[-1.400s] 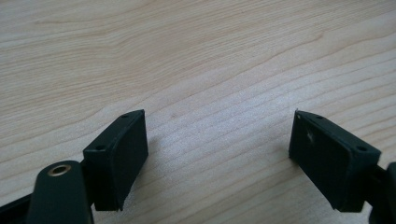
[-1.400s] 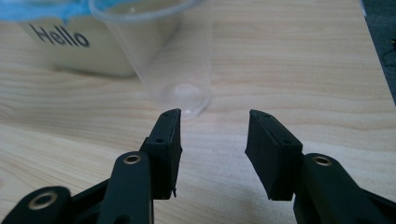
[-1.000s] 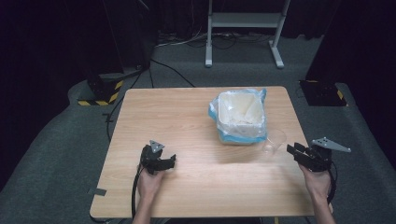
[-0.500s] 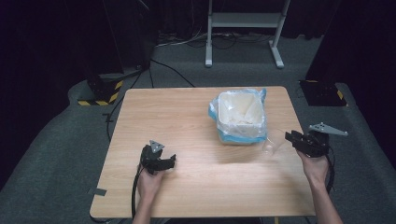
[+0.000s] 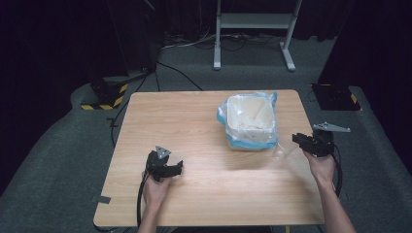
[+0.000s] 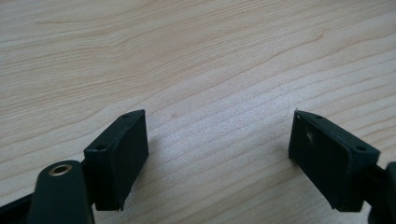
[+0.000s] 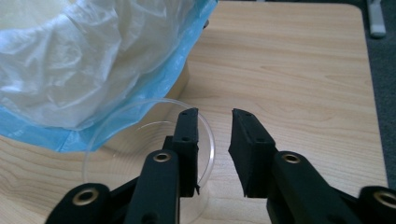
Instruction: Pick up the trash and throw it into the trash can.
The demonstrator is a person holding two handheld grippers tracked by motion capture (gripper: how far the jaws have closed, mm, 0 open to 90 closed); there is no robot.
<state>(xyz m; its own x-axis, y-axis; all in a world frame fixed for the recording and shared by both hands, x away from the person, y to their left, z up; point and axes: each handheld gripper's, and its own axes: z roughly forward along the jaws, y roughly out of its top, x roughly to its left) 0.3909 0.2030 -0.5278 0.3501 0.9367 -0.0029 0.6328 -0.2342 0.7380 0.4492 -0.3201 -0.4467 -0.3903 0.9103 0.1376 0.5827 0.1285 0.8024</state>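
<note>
The right tongs [image 7: 215, 135] sit at the right edge of the wooden desk [image 5: 194, 126], pointed toward a clear plastic cup [image 7: 149, 154] that stands just beside a bin lined with a white and blue plastic bag [image 5: 250, 121]. In the right gripper view, the rim of the cup curves around the left jaw: that jaw reaches inside the rim while the other jaw stands outside the cup wall, so the wall runs through the gap between them. The jaws have just been closing, yet a narrow gap remains and the pads do not press the wall; the right tongs are open, with the cup's edge between them. In the high view the cup [image 5: 283, 151] appears as a faint transparent shape near the bin's lower right corner, just ahead of the right tongs [image 5: 303, 141].

The left tongs [image 6: 217, 144] rest low over bare wood near the front left part of the desk, well apart from the bin and the cup. Their jaws stand wide open with nothing between them. In the high view the left tongs [image 5: 172, 167] are held in the person's left hand [image 5: 155, 187].
</note>
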